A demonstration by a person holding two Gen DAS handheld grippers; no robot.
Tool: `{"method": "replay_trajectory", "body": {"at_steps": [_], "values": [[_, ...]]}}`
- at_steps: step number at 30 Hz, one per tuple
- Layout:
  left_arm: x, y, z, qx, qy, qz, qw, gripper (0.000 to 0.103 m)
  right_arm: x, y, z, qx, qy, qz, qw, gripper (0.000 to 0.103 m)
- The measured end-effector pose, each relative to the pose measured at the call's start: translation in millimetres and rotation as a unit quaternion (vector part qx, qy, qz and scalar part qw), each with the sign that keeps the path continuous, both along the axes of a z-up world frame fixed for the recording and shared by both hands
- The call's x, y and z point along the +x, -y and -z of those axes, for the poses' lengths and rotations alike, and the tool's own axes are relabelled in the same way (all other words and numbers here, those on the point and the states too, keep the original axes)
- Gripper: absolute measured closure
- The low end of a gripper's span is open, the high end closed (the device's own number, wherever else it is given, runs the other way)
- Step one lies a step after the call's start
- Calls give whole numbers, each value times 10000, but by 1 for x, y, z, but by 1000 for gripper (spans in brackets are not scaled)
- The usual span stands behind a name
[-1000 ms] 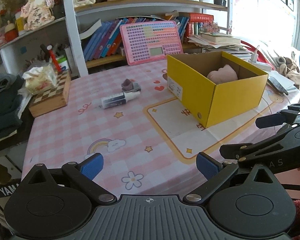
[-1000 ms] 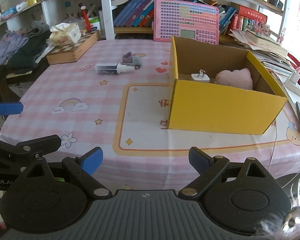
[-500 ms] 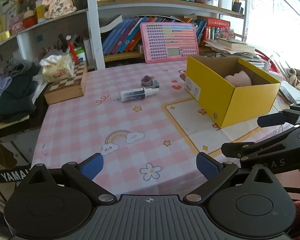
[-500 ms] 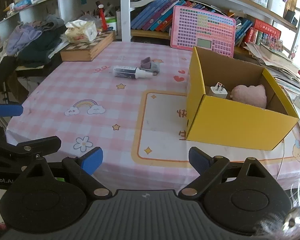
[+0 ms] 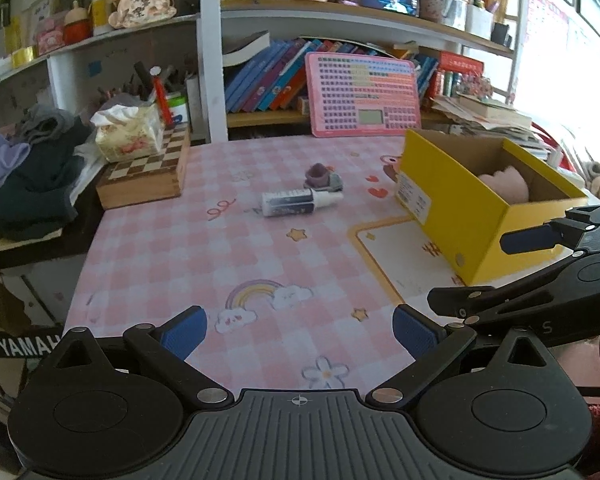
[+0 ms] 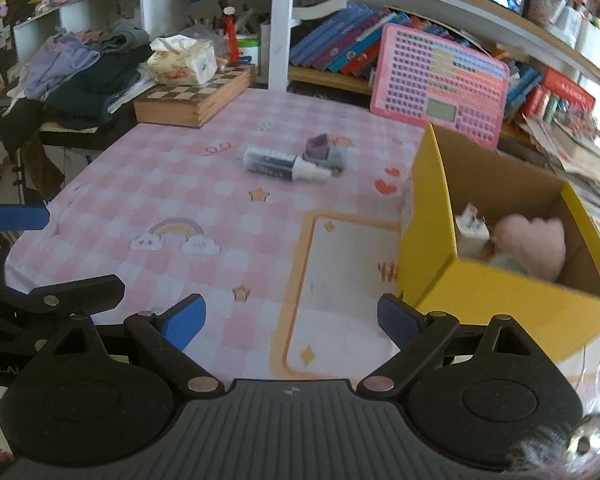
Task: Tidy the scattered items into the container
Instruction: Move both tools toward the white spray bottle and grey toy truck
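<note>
Tube and toy car lay mid-counter, outside the yellow box.
Left gripper (image 5: pixel 300 326) and right gripper (image 6: pixel 290 318) hung spread and empty; beyond, tube (image 5: pixel 296 202) touched toy car (image 5: pixel 324 178) on the counter (image 5: pixel 160 252), yellow box (image 6: pixel 500 300) rightward holding a pink plush (image 6: pixel 530 242).

White bookshelf (image 5: pixel 210 52) behind pink checked table (image 5: pixel 228 248); bright window (image 5: pixel 572 40) right; clothes pile (image 6: pixel 88 68) left.

The box (image 6: pixel 512 312) wall hides the lower part of the pink plush (image 6: pixel 530 242) and white plug (image 6: pixel 471 228); both are blurred, and the tube (image 5: pixel 296 203) label is too small to read
</note>
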State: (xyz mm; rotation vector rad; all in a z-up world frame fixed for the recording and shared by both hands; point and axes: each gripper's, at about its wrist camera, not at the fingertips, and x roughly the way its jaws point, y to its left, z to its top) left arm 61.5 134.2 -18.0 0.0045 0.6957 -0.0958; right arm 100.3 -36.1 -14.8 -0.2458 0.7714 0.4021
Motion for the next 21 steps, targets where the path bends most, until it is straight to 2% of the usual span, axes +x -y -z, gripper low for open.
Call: {"method": "replay_trajectory", "body": {"at_steps": [14, 17, 21], "values": [[63, 0, 12, 80, 113, -154, 9998, 2, 83, -8, 6, 108, -9, 42, 9999, 10], [70, 1, 16, 58, 354, -210, 9991, 2, 100, -8, 8, 220, -74, 147, 9996, 10], [79, -5, 23, -275, 594, -322, 9973, 2, 124, -8, 12, 448, -217, 318, 9983, 10]]}}
